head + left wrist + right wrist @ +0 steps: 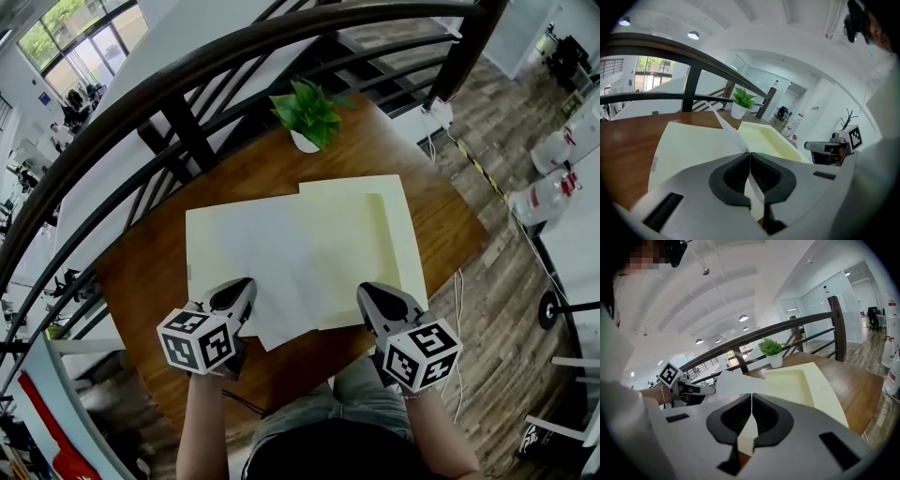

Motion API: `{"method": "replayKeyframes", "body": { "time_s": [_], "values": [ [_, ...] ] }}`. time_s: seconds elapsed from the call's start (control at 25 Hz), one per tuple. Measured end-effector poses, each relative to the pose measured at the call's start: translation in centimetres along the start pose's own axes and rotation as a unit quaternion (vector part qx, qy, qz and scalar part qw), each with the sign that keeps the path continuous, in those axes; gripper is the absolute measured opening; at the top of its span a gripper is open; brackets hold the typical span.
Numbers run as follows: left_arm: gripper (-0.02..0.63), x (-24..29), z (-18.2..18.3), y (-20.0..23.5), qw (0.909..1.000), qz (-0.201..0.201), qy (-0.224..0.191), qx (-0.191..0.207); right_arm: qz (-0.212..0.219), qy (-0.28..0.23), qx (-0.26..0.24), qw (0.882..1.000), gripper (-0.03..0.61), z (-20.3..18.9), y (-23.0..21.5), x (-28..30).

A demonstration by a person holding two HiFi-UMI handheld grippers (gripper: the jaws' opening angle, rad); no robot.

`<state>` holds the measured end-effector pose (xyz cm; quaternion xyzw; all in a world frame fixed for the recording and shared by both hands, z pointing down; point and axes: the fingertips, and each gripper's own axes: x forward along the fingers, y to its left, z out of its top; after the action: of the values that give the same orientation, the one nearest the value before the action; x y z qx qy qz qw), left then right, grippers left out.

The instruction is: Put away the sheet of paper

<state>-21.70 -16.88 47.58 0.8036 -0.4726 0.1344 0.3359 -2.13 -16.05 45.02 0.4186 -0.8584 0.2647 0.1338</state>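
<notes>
Right now the sheet of paper [281, 272] lies across an open yellow folder [405, 246] on the wooden table [141, 281], its near edge lifted a little. The left gripper [239, 289] has its jaws pressed together on that near edge. The right gripper [372, 296] is likewise closed, pinching the folder's near edge. A small potted plant [307, 117] stands at the table's far side, beside a dark railing [187, 80].

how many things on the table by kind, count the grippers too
pale yellow folder: 1
sheet of paper: 1
potted plant: 1
grippers: 2 (left gripper, right gripper)
total: 5
</notes>
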Motion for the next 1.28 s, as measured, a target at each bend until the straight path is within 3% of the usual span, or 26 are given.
{"method": "replayKeyframes", "body": {
  "time_s": [1.28],
  "values": [
    [0.021,6.5,-1.0,-2.4,0.9987,0.004,0.049,-0.015,0.005,0.023,0.006,1.000,0.029,-0.2,-4.7,-1.4]
  ]
}}
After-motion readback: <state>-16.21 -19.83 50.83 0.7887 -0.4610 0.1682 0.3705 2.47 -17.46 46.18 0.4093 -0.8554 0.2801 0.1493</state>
